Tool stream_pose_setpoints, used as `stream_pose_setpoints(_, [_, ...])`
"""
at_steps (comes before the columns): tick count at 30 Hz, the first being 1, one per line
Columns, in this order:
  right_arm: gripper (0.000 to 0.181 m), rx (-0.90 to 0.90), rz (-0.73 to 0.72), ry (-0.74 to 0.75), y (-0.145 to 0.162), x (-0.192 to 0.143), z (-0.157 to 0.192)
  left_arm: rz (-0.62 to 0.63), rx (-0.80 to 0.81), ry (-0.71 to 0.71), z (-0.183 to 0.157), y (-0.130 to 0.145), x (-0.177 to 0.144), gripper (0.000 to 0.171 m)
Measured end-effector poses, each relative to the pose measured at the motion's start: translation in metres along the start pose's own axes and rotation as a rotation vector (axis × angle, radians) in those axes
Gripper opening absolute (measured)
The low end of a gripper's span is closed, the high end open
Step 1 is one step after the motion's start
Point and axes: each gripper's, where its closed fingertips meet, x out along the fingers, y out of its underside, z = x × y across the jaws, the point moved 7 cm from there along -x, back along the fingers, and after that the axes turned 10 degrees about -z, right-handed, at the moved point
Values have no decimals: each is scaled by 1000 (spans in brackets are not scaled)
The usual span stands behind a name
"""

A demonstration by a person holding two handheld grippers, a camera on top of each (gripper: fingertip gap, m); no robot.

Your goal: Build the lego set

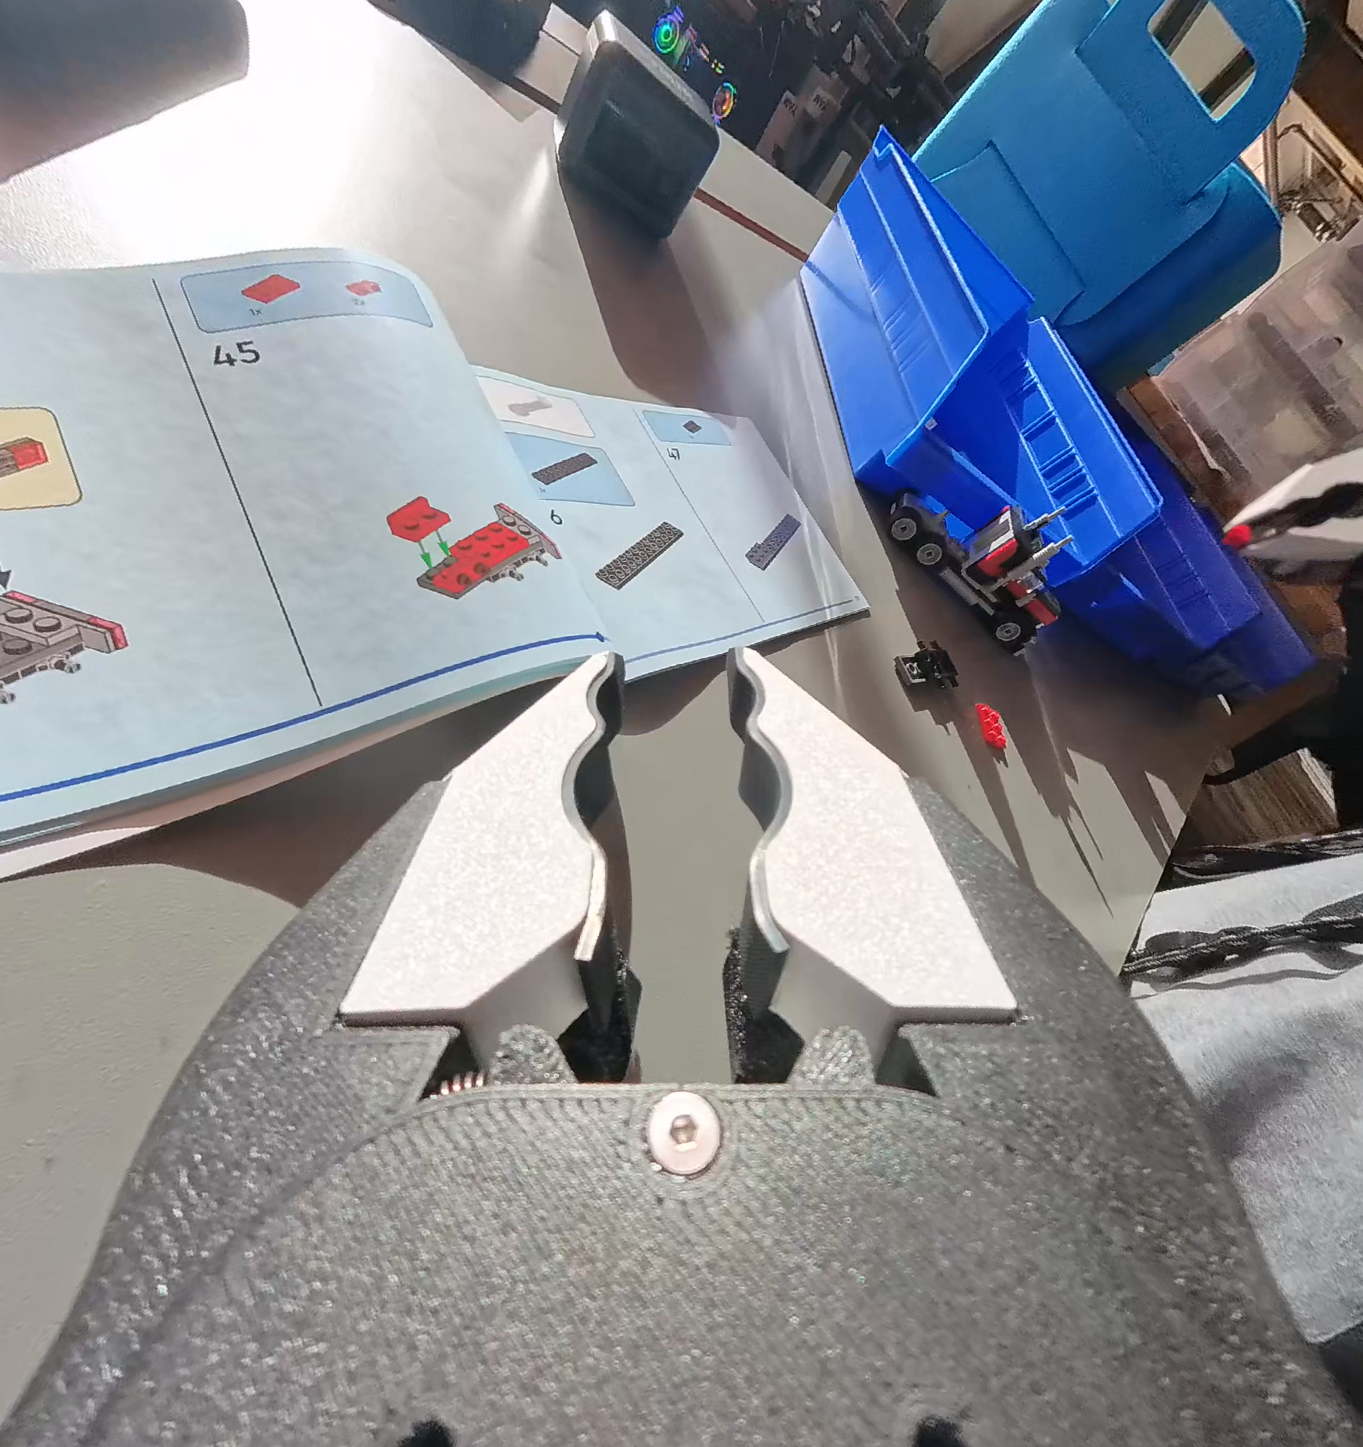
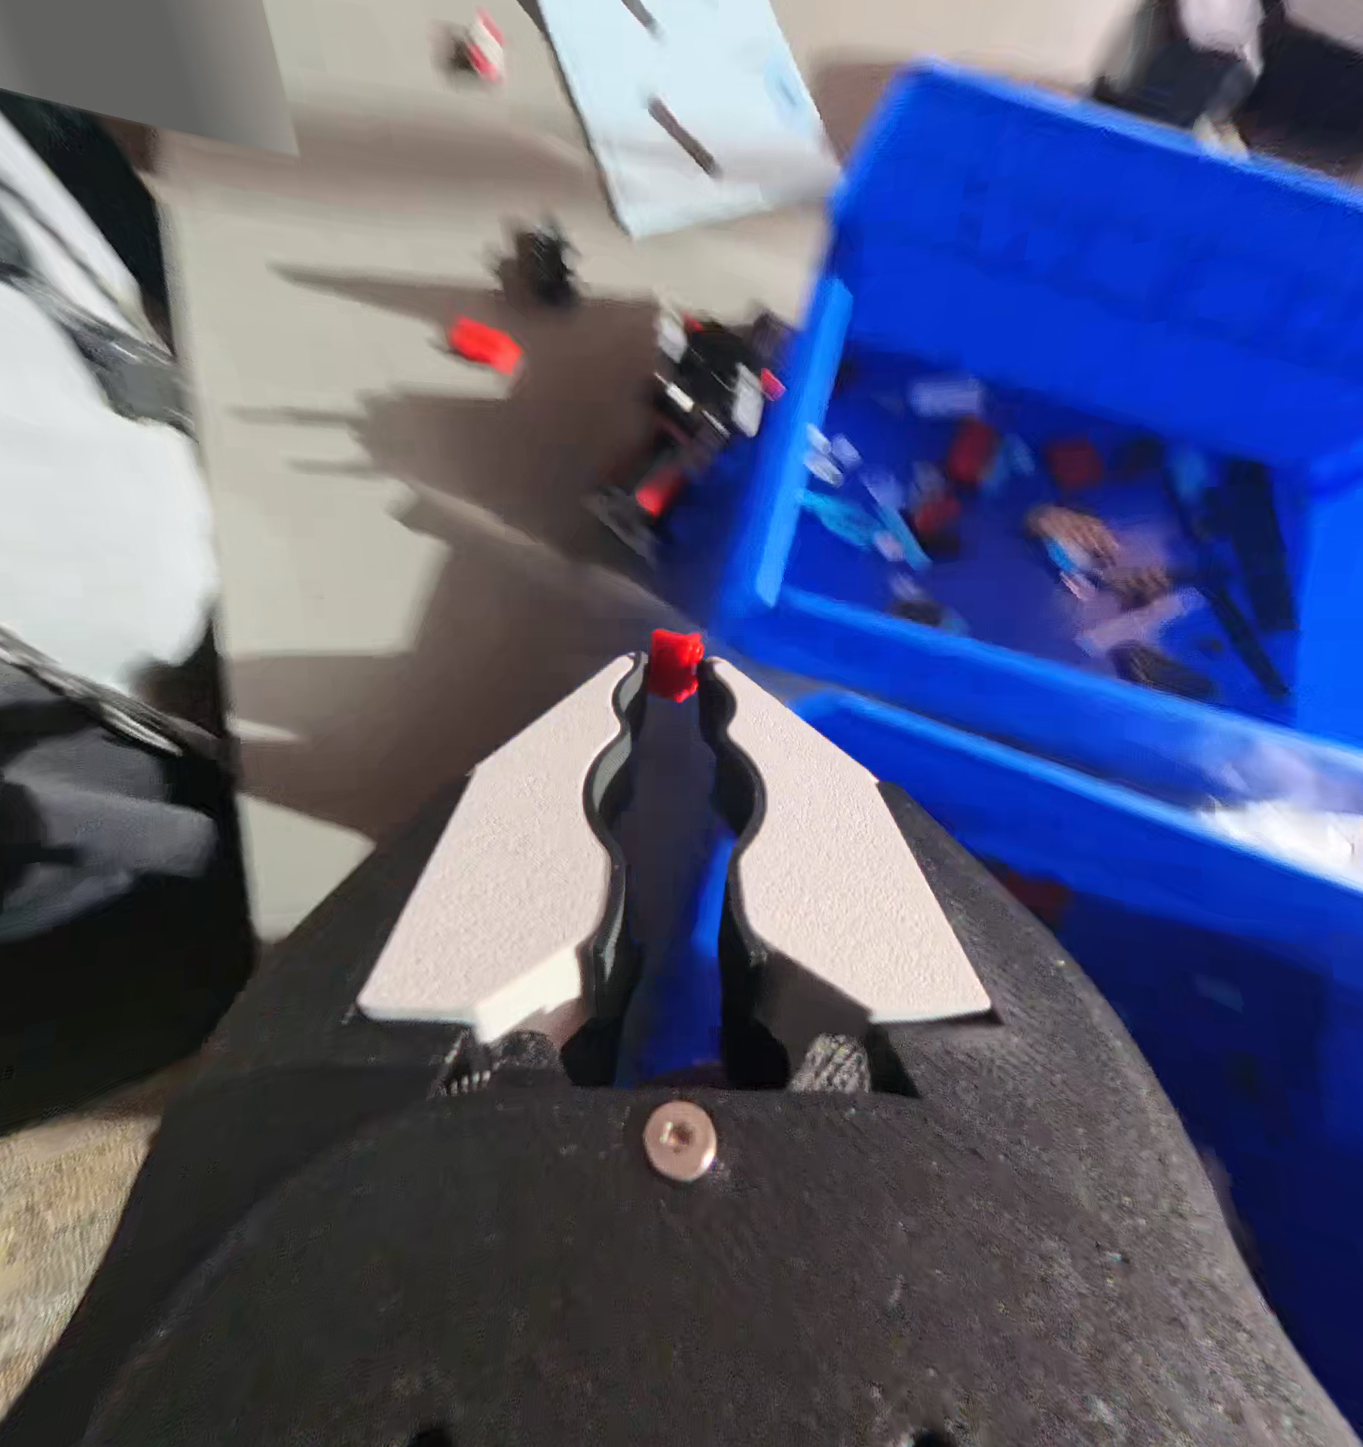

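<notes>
My left gripper is open and empty, low over the grey table at the near edge of the open instruction booklet. My right gripper is shut on a small red brick at its fingertips, held above the table beside the blue bin of loose bricks. It also shows at the right edge of the left wrist view. A partly built red and black truck stands by the bin. A small black assembly and a red plate lie on the table near it.
Blue bins line the table's right side, with a light blue felt bag behind. A black box sits at the far edge. A person's grey and black clothing is at the left of the right wrist view, which is blurred. Tip to tip, the grippers are about 45 centimetres apart. Measured from the fingertips, the small black assembly is 20 centimetres or so from the left gripper and 25 centimetres from the right. Look for it in the right wrist view too.
</notes>
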Motion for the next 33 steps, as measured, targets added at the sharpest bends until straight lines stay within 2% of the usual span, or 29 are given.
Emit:
stream_pose_setpoints(2, [16,18,-66,-85,-7,28,36,1,-2,0,0,0,0,28])
stream_pose_setpoints(5, [16,59,-48,-159,9,82,70,-6,3,1,0,0,0,28])
stream_pose_setpoints(8, [16,131,-24,-160,30,119,82,-10,3,7,-1,-1,-1,28])
stream_pose_setpoints(10, [23,134,26,-116,43,130,82,-11,2,11,-1,-1,-1,28])
stream_pose_setpoints(13, [32,151,11,-82,42,118,77,-11,0,13,-1,-1,-1,28])
stream_pose_setpoints(16, [32,121,-15,-1,27,70,56,-9,-3,12,0,-1,-1,28])
stream_pose_setpoints(19, [27,26,2,166,20,6,15,3,-10,11,0,0,0,28])
stream_pose_setpoints(22, [24,-32,99,251,36,-24,-37,19,-13,15,1,0,2,28])
stream_pose_setpoints(27, [19,-94,273,191,80,-8,-106,15,-3,-13,2,1,2,28])
stream_pose_setpoints(33, [13,-194,316,46,106,15,-137,-24,-8,-52,3,0,-2,28])
